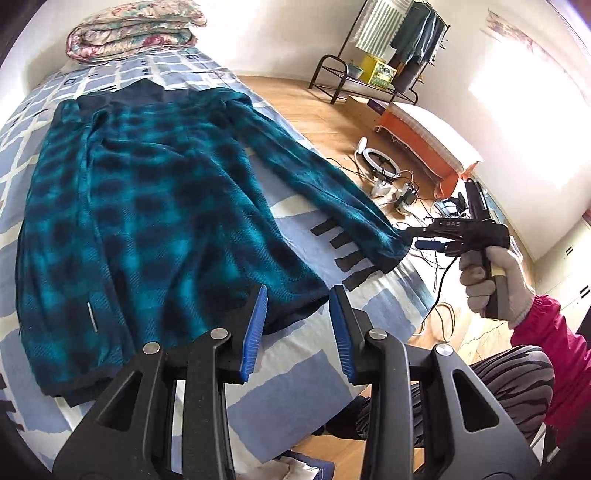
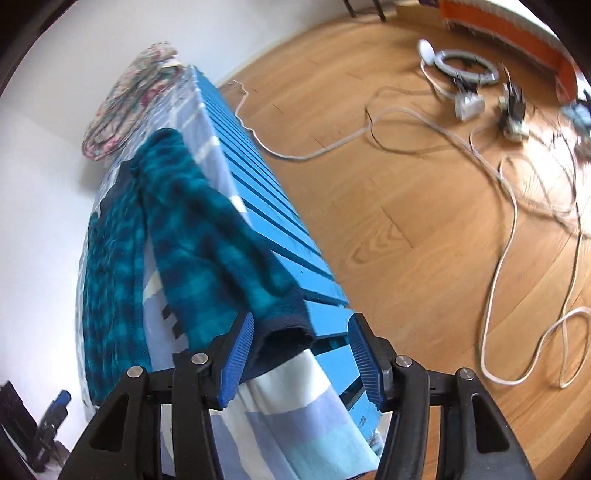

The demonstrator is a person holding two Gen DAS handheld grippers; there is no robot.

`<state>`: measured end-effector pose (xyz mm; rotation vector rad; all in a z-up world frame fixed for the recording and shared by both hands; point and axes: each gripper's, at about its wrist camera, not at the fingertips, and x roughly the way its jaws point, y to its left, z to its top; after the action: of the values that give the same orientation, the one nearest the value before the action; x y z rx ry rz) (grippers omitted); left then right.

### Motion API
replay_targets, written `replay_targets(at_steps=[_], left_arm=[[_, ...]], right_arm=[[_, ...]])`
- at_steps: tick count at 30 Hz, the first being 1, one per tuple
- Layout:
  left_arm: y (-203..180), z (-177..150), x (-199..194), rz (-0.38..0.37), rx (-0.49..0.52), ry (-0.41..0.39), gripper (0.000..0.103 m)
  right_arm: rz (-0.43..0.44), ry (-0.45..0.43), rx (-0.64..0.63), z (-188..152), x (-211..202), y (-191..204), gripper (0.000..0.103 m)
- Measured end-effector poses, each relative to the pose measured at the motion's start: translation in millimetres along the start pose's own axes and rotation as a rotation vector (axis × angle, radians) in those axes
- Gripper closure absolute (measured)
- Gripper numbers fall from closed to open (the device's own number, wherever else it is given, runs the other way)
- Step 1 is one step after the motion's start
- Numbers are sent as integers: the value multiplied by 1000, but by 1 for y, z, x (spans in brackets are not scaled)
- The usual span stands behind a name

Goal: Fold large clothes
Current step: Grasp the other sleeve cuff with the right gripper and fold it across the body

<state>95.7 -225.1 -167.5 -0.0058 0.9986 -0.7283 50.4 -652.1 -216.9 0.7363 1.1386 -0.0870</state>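
Note:
A large teal and navy plaid fleece jacket (image 1: 147,206) lies flat on the bed, collar at the far end. Its right sleeve (image 1: 332,184) stretches out to the bed's right edge. My left gripper (image 1: 298,295) is open and empty, just above the jacket's hem. My right gripper (image 1: 415,236) is at the sleeve cuff at the bed's edge. In the right wrist view the right gripper (image 2: 301,334) is open, with the cuff (image 2: 286,328) between its jaws and near the left blue pad (image 2: 236,354).
The bed has a blue and white patterned sheet (image 1: 295,376) and blue slatted side (image 2: 280,221). A folded floral quilt (image 1: 136,29) lies at its head. Cables and a ring light (image 2: 461,66) lie on the wooden floor; a clothes rack (image 1: 391,48) stands behind.

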Motion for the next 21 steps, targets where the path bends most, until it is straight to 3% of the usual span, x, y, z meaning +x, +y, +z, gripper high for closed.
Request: replay_targets(at_steps=[2, 4, 7, 14, 21], left_arm=[[0, 2, 3, 1, 0, 1, 68], [2, 3, 4, 4, -7, -1, 68], [11, 2, 0, 5, -21, -6, 68], [36, -4, -10, -7, -100, -30, 68], [60, -8, -25, -48, -190, -69, 68]], right_arm=[[21, 13, 24, 1, 7, -6, 48], [36, 4, 11, 0, 4, -3, 78], [52, -37, -58, -5, -14, 15, 96], [76, -97, -158, -10, -47, 67, 98], [142, -130, -335, -24, -69, 159, 99]])
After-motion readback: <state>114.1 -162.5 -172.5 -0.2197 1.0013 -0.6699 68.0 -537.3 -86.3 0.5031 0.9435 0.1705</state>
